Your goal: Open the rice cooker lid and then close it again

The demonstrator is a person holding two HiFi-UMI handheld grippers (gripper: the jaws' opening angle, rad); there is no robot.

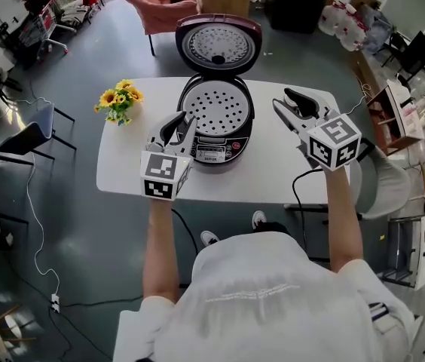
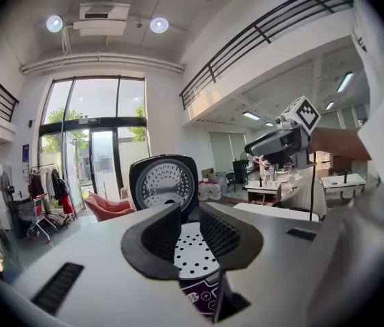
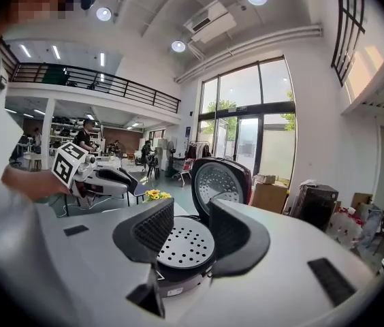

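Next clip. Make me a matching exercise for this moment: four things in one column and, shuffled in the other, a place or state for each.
Things
1. rice cooker lid
2. sunflowers
3. pink armchair
4. right hand-held gripper

Places or states
A. on the floor beyond the table
B. swung up, standing open
C. on the table, left of the cooker
D. jaws apart and empty, right of the cooker

Pairs: 1-B, 2-C, 3-A, 4-D

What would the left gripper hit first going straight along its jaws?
Probably the rice cooker, at its front rim just below the perforated tray. The left gripper is open and empty; depth is unclear.
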